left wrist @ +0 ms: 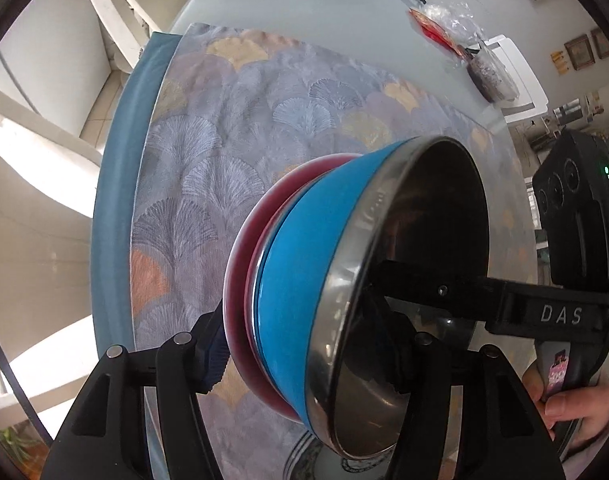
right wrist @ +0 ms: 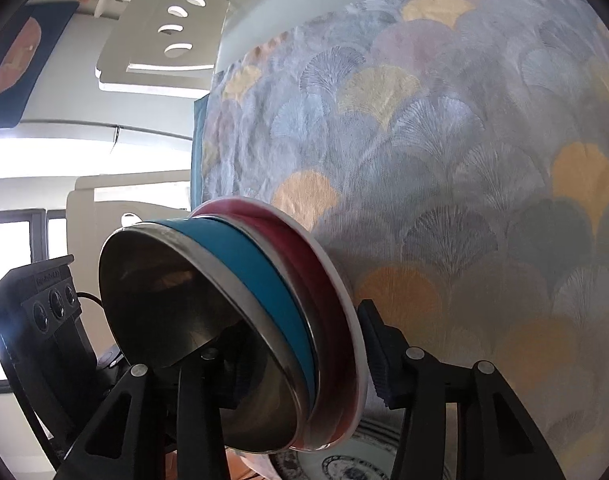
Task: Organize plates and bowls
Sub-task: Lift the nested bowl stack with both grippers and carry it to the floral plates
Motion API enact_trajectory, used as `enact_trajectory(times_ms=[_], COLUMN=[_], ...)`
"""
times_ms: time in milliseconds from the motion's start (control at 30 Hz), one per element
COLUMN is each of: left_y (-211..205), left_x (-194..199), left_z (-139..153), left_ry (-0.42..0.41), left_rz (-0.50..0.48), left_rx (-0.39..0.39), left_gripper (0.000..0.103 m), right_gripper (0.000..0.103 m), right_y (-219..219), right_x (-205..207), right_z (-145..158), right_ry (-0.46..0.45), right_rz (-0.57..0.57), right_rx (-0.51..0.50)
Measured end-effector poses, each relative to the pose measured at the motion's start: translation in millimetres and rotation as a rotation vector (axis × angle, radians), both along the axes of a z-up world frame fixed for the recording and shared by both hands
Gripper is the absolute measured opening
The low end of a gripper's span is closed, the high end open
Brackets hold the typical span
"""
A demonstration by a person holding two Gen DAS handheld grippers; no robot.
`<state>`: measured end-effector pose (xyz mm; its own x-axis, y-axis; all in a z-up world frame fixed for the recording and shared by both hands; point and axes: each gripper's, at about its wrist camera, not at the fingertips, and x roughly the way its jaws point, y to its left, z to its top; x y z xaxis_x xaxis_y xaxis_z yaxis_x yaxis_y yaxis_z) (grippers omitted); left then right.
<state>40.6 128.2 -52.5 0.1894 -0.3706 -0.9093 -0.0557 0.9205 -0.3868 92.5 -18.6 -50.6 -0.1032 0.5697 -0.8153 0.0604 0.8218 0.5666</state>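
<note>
A blue bowl with a steel inside [left wrist: 300, 280] sits nested in a red bowl [left wrist: 240, 280]. Both grippers hold this stack by its rim from opposite sides, above the patterned cloth. My left gripper [left wrist: 304, 356] is shut on the stack, one finger outside the red bowl and one inside the steel bowl. My right gripper [right wrist: 300, 364] is shut on the same stack [right wrist: 264, 280], and its finger [left wrist: 424, 284] reaches into the bowl in the left wrist view. A patterned white plate [right wrist: 344, 460] lies just below the stack.
The fan-patterned cloth [left wrist: 244, 140] covers a round glass table [left wrist: 304, 8]. Plastic-wrapped items [left wrist: 452, 24] and a dark bag [left wrist: 492, 76] lie at the table's far side. White chairs [right wrist: 160, 28] stand around the table.
</note>
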Motion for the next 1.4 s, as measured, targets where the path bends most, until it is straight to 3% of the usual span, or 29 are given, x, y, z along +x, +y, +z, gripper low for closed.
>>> enact_trajectory(times_ms=[267, 667, 867, 967, 1167, 1400], left_y=[1, -16, -15, -19, -28, -48], left_x=[-6, -17, -21, -28, -42, -67], left_z=[10, 25, 14, 28, 37, 38], left_ry=[0.047, 0.117, 0.174, 0.137, 0.162, 0.193], left_rz=[0.030, 0.001, 0.057, 0.049, 0.055, 0.038], left_rx=[-0.074, -0.101, -0.094, -0.065, -0.091, -0.056], left_gripper=[0.061, 0.062, 0.061, 0.062, 0.062, 0.060], right_gripper=[0.047, 0.047, 0.047, 0.047, 0.047, 0.049], right_y=[-9, -23, -28, -25, -30, -44], right_x=[-9, -26, -30, -33, -41, -62], right_z=[27, 60, 42, 49, 68, 67], right_ry=[-0.020, -0.050, 0.006, -0.013, -0.037, 0.015], right_rz=[-0.070, -0.169, -0.186, -0.162, -0.124, -0.090], right_rx=[-0.008, -0.047, -0.025, -0.024, -0.053, -0.047])
